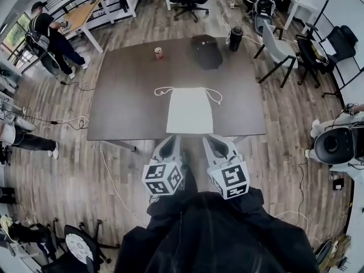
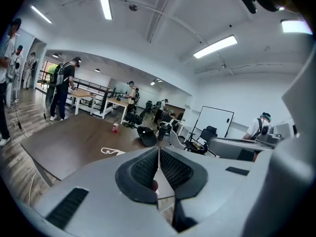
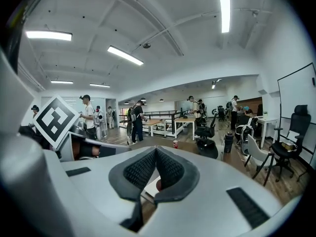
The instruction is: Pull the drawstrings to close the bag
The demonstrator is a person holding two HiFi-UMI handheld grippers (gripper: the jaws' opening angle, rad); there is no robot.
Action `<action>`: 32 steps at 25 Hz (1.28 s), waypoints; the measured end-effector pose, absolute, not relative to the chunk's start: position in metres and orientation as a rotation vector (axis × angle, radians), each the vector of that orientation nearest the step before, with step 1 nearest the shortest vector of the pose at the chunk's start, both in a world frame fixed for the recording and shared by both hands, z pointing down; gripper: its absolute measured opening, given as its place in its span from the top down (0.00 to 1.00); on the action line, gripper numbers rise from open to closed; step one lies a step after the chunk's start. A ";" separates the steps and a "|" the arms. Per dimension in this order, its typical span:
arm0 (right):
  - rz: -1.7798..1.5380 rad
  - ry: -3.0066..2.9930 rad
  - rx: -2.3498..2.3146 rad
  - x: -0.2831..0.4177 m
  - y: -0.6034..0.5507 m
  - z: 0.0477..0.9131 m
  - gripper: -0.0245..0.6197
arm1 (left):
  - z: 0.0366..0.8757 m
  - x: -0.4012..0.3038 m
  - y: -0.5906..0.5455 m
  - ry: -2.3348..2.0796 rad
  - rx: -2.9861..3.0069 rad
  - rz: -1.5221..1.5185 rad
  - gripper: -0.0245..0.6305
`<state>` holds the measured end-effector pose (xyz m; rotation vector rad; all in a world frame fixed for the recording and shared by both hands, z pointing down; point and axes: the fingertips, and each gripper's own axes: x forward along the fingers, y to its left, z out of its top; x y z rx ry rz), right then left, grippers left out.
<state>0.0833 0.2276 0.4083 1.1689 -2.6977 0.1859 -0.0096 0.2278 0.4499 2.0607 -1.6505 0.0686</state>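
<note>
Your white cloth drawstring bag (image 1: 189, 111) lies flat on the dark brown rectangular table (image 1: 125, 95), close to the table's near edge and about midway along it, with its mouth turned away from you. The thin white cord drawstrings (image 1: 163, 90) curl out in a loop at each far corner of the bag, lying loose on the tabletop (the left gripper view catches one loop beyond the jaws). Your left gripper (image 1: 170, 141) and right gripper (image 1: 215, 143) sit side by side at the table's near edge, just short of the bag's near hem and well apart from the cords. Each has its ribbed dark pads pressed together with nothing between them, so both are closed and empty. Farther across the table stand a small red can (image 1: 158, 52), a black soft bag (image 1: 206, 51) and a dark cylindrical bottle (image 1: 235, 38) at the far right corner. A grey chair (image 1: 278, 50) is beside that corner, and a person in dark clothes (image 1: 48, 36) is at a wooden desk on the far left.
</note>
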 end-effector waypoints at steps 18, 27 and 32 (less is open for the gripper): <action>0.299 -2.489 1.281 -0.028 -0.009 0.437 0.93 | 0.489 -0.143 0.000 -1.500 2.012 0.168 0.90; 0.422 -2.334 1.350 0.004 -0.050 0.479 0.93 | 0.528 -0.156 -0.044 -1.440 2.017 0.312 0.90; 0.481 -2.257 1.318 0.040 -0.076 0.523 0.93 | 0.566 -0.155 -0.072 -1.442 2.038 0.413 0.90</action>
